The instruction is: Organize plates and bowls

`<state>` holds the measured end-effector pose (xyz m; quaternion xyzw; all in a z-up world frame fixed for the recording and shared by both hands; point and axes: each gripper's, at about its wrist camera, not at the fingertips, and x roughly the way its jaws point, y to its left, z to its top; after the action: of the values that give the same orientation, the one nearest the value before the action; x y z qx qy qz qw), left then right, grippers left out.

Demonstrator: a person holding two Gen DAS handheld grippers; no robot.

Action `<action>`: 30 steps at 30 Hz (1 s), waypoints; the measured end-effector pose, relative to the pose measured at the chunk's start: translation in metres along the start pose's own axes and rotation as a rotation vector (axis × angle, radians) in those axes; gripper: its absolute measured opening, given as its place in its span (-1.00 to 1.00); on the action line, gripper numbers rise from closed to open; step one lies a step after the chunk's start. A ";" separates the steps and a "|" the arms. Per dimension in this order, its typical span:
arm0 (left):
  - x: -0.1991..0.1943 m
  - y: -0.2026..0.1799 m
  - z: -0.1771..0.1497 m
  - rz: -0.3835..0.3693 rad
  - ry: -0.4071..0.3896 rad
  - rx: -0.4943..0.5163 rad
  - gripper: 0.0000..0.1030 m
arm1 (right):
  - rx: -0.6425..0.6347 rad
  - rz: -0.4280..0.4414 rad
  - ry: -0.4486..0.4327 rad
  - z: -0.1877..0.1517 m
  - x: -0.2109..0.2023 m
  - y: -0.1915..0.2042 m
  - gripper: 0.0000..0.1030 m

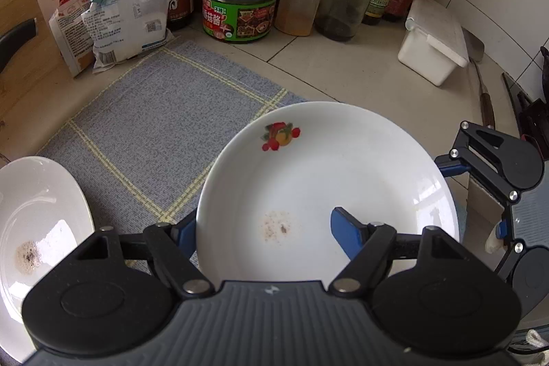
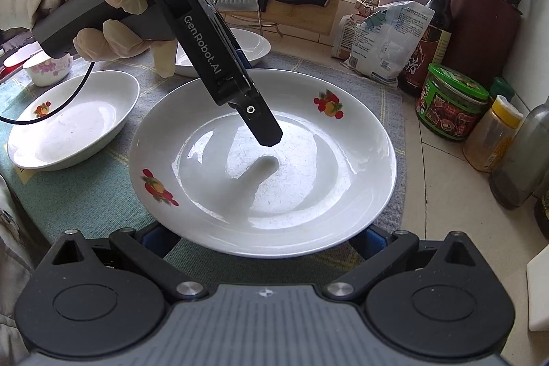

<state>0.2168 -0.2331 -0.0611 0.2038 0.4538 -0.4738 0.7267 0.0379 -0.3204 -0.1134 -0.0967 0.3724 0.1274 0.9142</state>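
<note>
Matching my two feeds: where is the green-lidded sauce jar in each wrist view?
Left wrist: green-lidded sauce jar at top centre, by the wall.
Right wrist: the jar at far right, mid-height.
Shared landmark: yellow-capped spice jar right beside it.

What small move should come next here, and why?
Probably close the left tool on the fruit-print plate's rim. Its jaws stand apart, one finger outside the left rim and the other over the plate's inside, so nothing looks gripped yet.
</note>
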 end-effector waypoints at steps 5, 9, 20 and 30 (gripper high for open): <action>0.008 0.009 0.010 0.007 -0.007 0.003 0.48 | 0.001 -0.005 0.000 0.008 0.010 -0.012 1.00; 0.016 0.016 0.019 0.014 -0.010 0.003 0.48 | 0.003 -0.007 0.001 0.012 0.018 -0.020 1.00; 0.032 0.031 0.035 0.027 -0.016 0.000 0.48 | 0.006 -0.009 0.005 0.023 0.040 -0.040 1.00; 0.047 0.038 0.044 0.024 -0.008 0.005 0.48 | 0.021 -0.008 0.020 0.026 0.052 -0.049 1.00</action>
<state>0.2768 -0.2707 -0.0843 0.2090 0.4471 -0.4670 0.7337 0.1054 -0.3516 -0.1280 -0.0898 0.3823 0.1190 0.9119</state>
